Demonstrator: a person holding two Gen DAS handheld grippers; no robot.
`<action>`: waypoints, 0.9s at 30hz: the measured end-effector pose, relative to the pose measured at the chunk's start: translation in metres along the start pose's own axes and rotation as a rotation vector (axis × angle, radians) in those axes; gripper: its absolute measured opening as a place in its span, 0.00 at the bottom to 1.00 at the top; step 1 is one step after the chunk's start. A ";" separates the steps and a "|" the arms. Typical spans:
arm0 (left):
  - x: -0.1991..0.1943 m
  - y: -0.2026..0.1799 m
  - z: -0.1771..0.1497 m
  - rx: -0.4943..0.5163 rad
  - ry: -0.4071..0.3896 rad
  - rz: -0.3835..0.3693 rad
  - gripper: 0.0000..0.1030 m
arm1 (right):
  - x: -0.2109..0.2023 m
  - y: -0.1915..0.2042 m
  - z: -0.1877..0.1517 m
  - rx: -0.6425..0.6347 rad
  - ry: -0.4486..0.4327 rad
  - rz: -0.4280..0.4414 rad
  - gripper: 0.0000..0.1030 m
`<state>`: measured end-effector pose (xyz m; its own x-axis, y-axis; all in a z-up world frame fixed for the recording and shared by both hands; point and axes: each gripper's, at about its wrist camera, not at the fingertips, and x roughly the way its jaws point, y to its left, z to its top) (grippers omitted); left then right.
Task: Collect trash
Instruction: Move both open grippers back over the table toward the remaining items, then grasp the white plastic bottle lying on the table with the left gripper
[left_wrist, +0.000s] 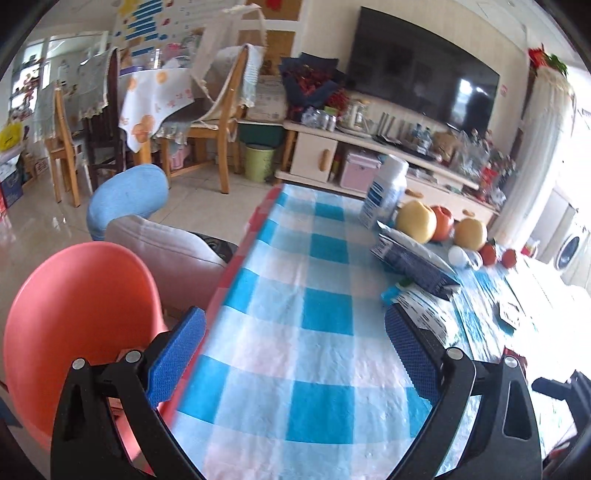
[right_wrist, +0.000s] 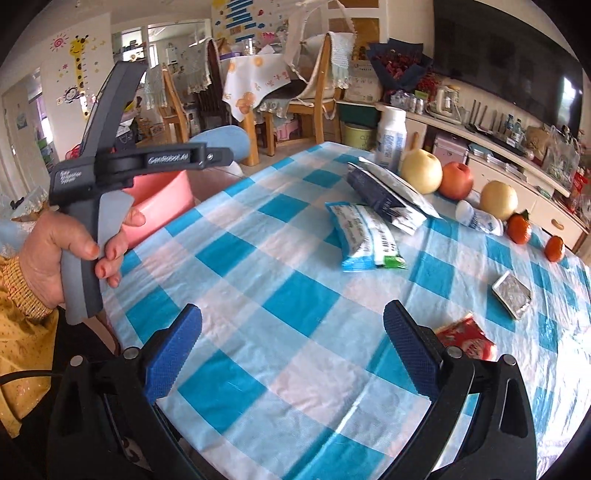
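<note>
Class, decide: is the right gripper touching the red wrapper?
Apart. In the right wrist view the right gripper hangs open above the tablecloth; the red wrapper lies beyond its right finger.

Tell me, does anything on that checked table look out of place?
Yes: among the fruit, a small white bottle lies tipped on its side, and empty-looking wrappers, a blue and white one and a red one, lie scattered on the cloth.

On the desk (right_wrist: 295, 295), a wrapper (right_wrist: 364, 236) lies before a pouch (right_wrist: 384, 192); fruit (right_wrist: 458, 181) sits behind, a basin (right_wrist: 162, 206) left.

Bright daylight glares from the right, probably a window; fisheye edges bend.
</note>
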<state>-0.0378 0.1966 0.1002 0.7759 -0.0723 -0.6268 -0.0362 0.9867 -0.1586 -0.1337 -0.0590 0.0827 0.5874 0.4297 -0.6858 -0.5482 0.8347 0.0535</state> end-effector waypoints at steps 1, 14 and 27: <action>0.002 -0.007 -0.001 0.016 0.004 -0.005 0.94 | -0.003 -0.006 0.000 0.009 -0.003 -0.006 0.96; 0.017 -0.114 -0.007 0.322 0.012 -0.099 0.94 | -0.055 -0.108 -0.004 0.223 -0.140 -0.121 0.96; 0.116 -0.285 0.034 0.694 0.155 -0.291 0.94 | -0.079 -0.164 -0.018 0.331 -0.139 -0.129 0.96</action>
<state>0.0837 -0.0885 0.0990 0.5944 -0.3123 -0.7411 0.5996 0.7862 0.1496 -0.1014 -0.2360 0.1150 0.7265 0.3378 -0.5984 -0.2563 0.9412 0.2202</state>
